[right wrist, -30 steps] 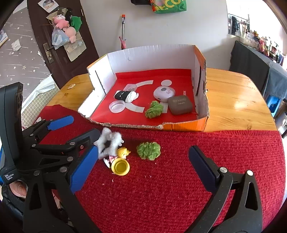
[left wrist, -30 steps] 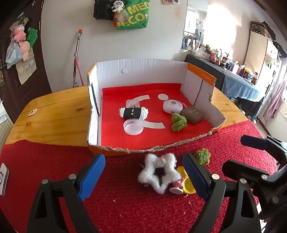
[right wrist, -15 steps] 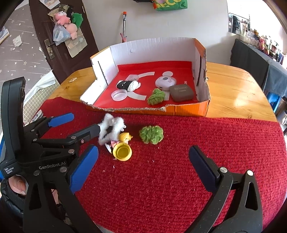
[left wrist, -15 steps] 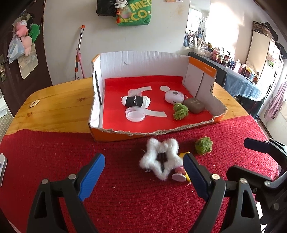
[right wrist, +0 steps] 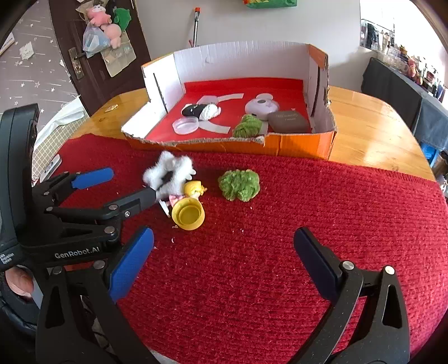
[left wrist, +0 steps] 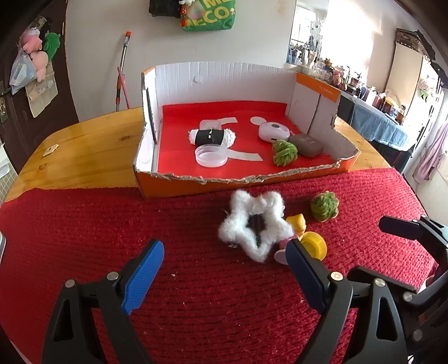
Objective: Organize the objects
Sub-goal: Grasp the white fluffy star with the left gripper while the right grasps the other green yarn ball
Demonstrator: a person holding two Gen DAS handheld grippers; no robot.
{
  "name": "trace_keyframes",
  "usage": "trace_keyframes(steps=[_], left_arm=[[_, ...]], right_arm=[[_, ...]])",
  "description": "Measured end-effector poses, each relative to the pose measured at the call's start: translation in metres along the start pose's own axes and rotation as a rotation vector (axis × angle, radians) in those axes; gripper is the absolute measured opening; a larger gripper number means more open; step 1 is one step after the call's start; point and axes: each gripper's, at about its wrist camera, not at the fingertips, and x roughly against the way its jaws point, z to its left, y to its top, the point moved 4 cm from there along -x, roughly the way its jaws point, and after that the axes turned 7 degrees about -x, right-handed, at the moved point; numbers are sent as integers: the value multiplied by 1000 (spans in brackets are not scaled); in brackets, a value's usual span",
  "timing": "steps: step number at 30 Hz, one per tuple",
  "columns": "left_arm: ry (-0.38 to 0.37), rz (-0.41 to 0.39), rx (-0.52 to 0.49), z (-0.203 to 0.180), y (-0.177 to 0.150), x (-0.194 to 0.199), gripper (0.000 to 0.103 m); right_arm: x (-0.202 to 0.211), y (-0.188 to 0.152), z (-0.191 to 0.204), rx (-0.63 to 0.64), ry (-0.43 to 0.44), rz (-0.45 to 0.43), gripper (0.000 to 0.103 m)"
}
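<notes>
A broom handle is leaning against the white wall far ahead of the grippers, its orange tip uppermost. A green bag with yellow letters is hanging high on that wall. Ahead and to the left, pink and green plush toys and a clear plastic bag are hanging on the dark door. Far to the right, a blue-covered counter is carrying many small bottles

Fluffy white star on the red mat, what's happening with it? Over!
Left gripper open, right gripper open, both empty. Fluffy white star untouched outside the box. Small doll lies against it.
</notes>
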Motion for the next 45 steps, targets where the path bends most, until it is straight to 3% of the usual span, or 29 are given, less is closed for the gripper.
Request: trace_keyframes(steps=[11,22,33,41,45], left_arm=[[-2,30,-3,6,-6,-13,91],[-16,46,-28,2,-1,-21,91],[-12,59,-71,-9,7,-30,90],[-31,66,-109,-15,10,-33,90],[-38,66,-127,-18,12,-35,90]], right_arm=[[-24,-7,3,45,-32,43,99],[-28,7,-15,18,-66,16,93],[-40,27,-31,-37,-49,20,70],[-48,37,-27,-25,-31,27,61],[-50,39,-21,-10,-9,35,47]])
